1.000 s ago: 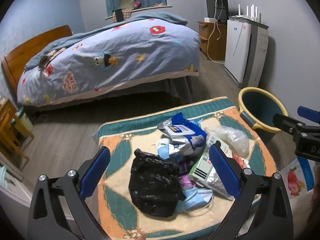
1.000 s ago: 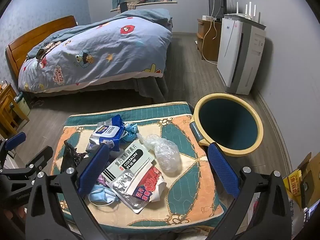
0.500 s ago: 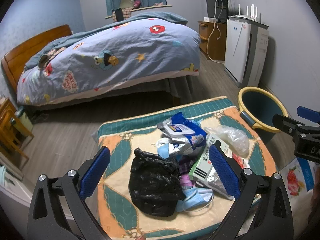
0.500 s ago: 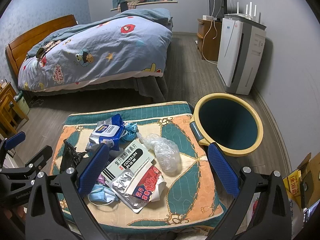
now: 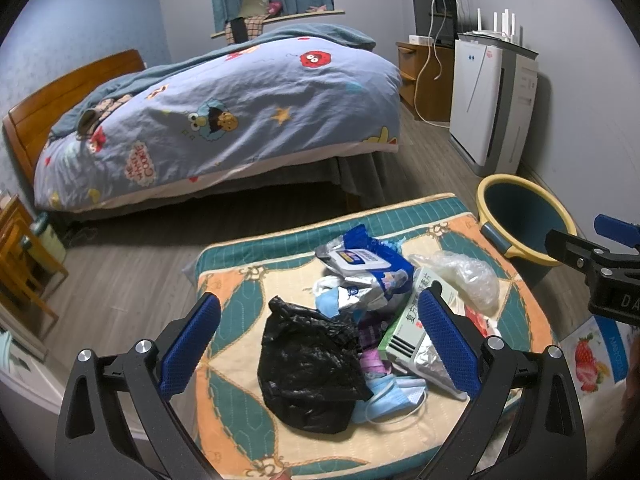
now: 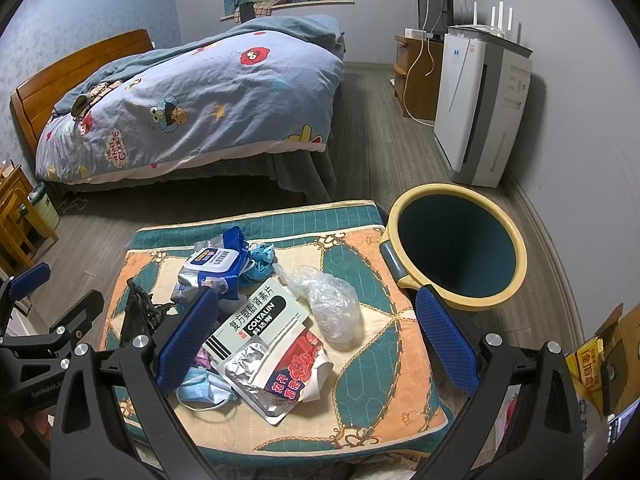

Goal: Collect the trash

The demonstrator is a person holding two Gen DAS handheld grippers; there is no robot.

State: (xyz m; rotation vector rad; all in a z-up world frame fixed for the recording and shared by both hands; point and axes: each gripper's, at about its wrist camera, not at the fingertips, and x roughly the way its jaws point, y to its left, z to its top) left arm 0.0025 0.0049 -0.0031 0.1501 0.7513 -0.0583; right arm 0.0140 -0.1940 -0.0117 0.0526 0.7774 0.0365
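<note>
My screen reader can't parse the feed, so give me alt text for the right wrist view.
The open right tool hovers empty over a patterned cushion strewn with trash: a medicine box, clear plastic bag, wipes pack, face mask and black bag. An empty yellow-rimmed bin stands right of the cushion, a bed behind.

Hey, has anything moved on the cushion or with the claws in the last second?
No visible change. Both claws, left and right, hang open and empty over the trash pile; nothing taken or dropped, and the bin looks empty.
</note>
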